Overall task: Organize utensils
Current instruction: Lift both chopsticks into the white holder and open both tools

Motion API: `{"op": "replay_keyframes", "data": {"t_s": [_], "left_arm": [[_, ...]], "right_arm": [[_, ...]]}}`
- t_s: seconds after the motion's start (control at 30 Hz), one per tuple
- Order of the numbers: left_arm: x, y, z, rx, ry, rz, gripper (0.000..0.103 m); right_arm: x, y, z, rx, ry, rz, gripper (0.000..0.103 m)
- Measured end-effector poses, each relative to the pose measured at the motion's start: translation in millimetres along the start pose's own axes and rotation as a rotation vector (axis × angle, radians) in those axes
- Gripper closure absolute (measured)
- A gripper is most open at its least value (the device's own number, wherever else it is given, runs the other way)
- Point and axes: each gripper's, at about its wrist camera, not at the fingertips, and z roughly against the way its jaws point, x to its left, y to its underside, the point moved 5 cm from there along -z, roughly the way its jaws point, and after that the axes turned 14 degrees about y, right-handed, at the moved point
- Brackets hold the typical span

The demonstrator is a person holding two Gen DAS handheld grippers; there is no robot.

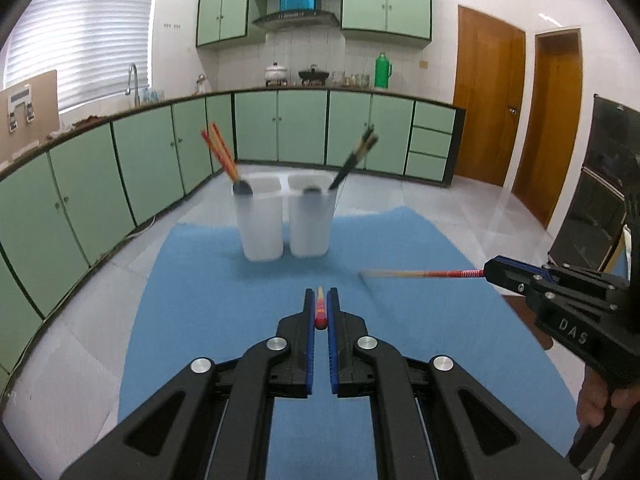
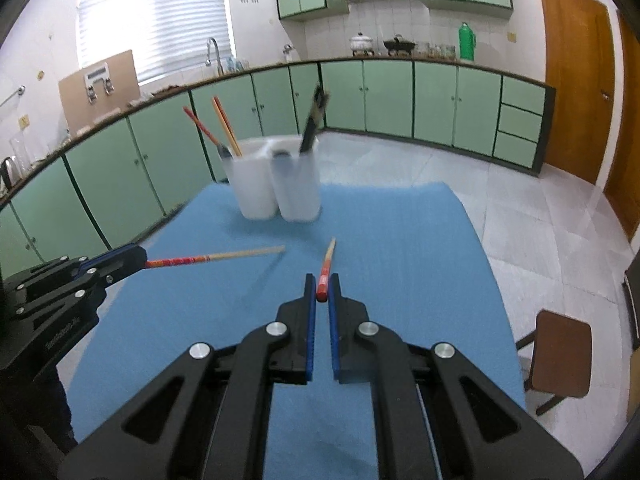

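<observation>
Chopsticks, one (image 1: 321, 307) clenched between the left fingers (image 1: 308, 312), one (image 2: 327, 268) between the right fingers (image 2: 310, 300), could pivot and miss the cups (image 1: 285, 216) ahead.

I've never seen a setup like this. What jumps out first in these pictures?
Two black grippers, each pinching one red-handled chopstick above a blue mat: the left gripper with its chopstick, the right gripper with its chopstick. Beyond stand two white holders side by side, red chopsticks in one, dark chopsticks in the other.
</observation>
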Motion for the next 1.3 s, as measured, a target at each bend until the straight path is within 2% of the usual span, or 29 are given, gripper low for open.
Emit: {"op": "replay_keyframes", "data": {"t_s": [0.27, 0.73, 1.0, 1.17, 1.3], "left_arm": [[5, -39, 5, -0.044, 0.025, -0.033, 0.098], [10, -91, 11, -0.091, 0.067, -0.073, 0.098], [23, -154, 23, -0.189, 0.047, -0.107, 0.098], [32, -204, 23, -0.278, 0.029, -0.126, 0.098], [44, -235, 10, -0.326, 0.008, -0.135, 0.098]], "right_arm": [[5, -54, 14, -0.029, -0.09, 0.007, 0.098], [23, -131, 29, -0.099, -0.168, 0.101, 0.098], [29, -201, 36, -0.2, -0.195, 0.093, 0.098], [30, -248, 24, -0.263, -0.198, 0.056, 0.098], [29, -273, 8, -0.302, -0.174, 0.043, 0.098]]}}
